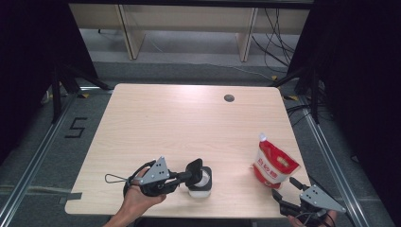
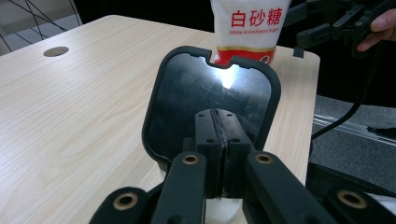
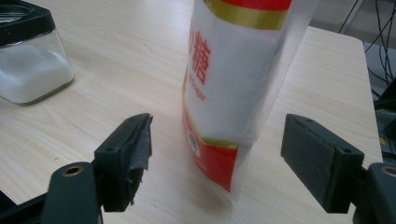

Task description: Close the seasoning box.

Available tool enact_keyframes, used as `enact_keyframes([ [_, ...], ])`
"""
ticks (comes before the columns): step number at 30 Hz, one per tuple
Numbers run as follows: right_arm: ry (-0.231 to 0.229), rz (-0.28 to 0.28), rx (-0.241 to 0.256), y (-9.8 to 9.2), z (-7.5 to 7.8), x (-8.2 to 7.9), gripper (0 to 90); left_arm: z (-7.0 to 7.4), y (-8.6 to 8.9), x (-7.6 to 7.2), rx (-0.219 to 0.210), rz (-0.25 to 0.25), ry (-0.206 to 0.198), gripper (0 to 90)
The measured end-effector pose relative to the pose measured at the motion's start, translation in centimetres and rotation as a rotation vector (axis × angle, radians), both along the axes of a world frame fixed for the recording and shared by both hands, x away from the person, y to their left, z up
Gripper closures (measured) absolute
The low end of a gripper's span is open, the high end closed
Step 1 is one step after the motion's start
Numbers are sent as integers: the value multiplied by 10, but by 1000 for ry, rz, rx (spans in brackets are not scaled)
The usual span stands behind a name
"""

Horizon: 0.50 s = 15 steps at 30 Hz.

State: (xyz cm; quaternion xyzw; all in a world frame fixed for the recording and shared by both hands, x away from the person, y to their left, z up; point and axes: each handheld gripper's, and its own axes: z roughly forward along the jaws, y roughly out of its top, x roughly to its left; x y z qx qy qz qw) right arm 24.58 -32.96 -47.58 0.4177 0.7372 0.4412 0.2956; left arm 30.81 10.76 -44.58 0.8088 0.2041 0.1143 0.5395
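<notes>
- A light wooden table (image 1: 156,123) is carrying two things near the person's edge: a clear jar (image 1: 199,184) of white granules toward the left and a standing red-and-white sugar pouch (image 1: 274,165) toward the right, well apart from each other.
- The left gripper (image 1: 190,176) is reaching in from the left, held in the person's left hand (image 1: 137,198), and its tip is lying at the jar's black lid (image 1: 194,171).
- In the left gripper view the jaws are pressed together with no gap showing between the pads, and they are overlapping the near edge of the lid (image 2: 212,100) — whether that edge is actually pinched between them I cannot tell.
- The lid is standing tilted up off the jar's mouth, its glossy inner face turned toward the left gripper's camera and catching a bright glare.
- The right gripper (image 1: 289,185) is sitting at the table's near right corner, just beside the pouch's base, with a grey three-cornered plate (image 1: 321,197) on top.
- In the right gripper view its jaws are spread wide, one pad (image 3: 135,149) on each side of the pouch (image 3: 233,93) — neither pad is touching it.
- The pouch is standing upright, its spout (image 1: 262,137) pointing up and away; its front is printed with red Chinese characters and "White Granulated Sugar".
- The jar (image 3: 32,70) is also appearing in the right gripper view, about half full of white granules.
- A small round grommet hole (image 1: 229,98) is sitting near the table's far edge.
</notes>
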Motion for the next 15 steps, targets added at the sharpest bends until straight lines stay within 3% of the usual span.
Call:
enact_keyframes([
  [4, -7, -1, -7, 0, 0, 0, 256, -1, -3, 1, 8, -13, -8, 875],
  [5, 16, -12, 12, 1, 0, -2, 256, -2, -3, 0, 13, -13, -2, 874],
  [7, -3, 3, -6, 0, 0, 0, 257, -2, -4, 1, 23, -27, -10, 872],
  [8, 12, 5, 4, 1, 0, 0, 256, -4, -6, 1, 6, -37, 7, 871],
  [15, 4, 8, -3, 1, 0, 0, 256, -10, -10, 2, 38, -34, 20, 863],
])
